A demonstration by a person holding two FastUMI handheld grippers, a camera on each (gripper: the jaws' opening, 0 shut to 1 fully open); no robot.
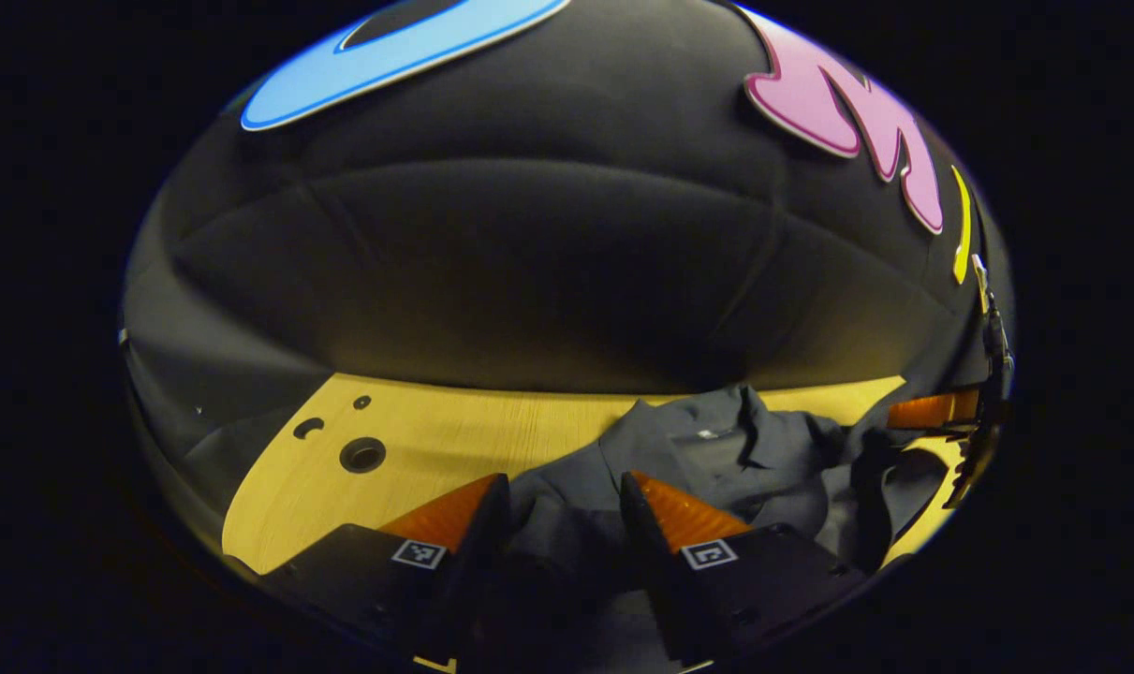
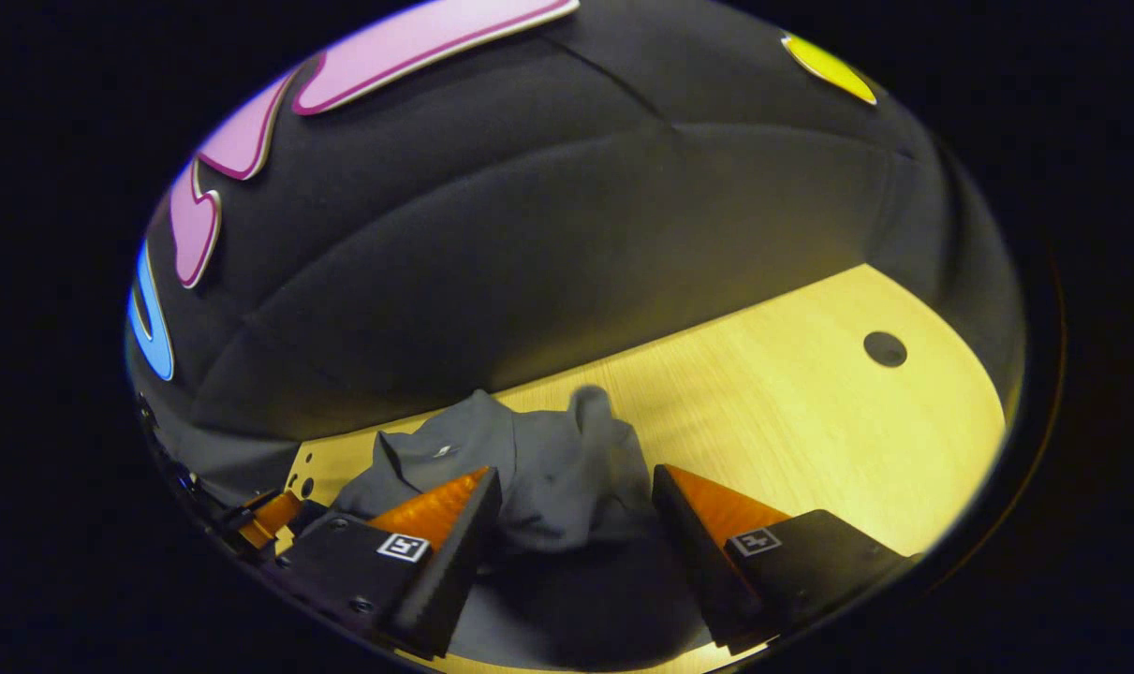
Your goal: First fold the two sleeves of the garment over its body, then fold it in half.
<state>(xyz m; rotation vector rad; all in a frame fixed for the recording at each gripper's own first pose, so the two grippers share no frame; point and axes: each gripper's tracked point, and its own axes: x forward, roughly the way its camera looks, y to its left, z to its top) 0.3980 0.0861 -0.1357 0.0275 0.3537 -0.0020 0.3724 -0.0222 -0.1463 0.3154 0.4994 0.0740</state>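
Note:
A dark grey collared shirt (image 1: pixel 716 459) lies crumpled on the light wooden table (image 1: pixel 454 431). In the left gripper view my left gripper (image 1: pixel 564 491) is open, its orange fingers (image 1: pixel 449 515) spread over the shirt's near left part, cloth showing between them. The right gripper's orange finger (image 1: pixel 932 410) shows at the far right edge, beside the shirt. In the right gripper view the shirt (image 2: pixel 538 468) sits bunched, one sleeve end sticking up. My right gripper (image 2: pixel 576 487) is open above the shirt's near edge. The left gripper (image 2: pixel 267 517) shows at the lower left.
The table (image 2: pixel 810 402) has round holes (image 1: pixel 362 454) near its left end and one hole (image 2: pixel 885 348) toward its right end. Black booth cloth rises directly behind the table's far edge. Bare wood lies to either side of the shirt.

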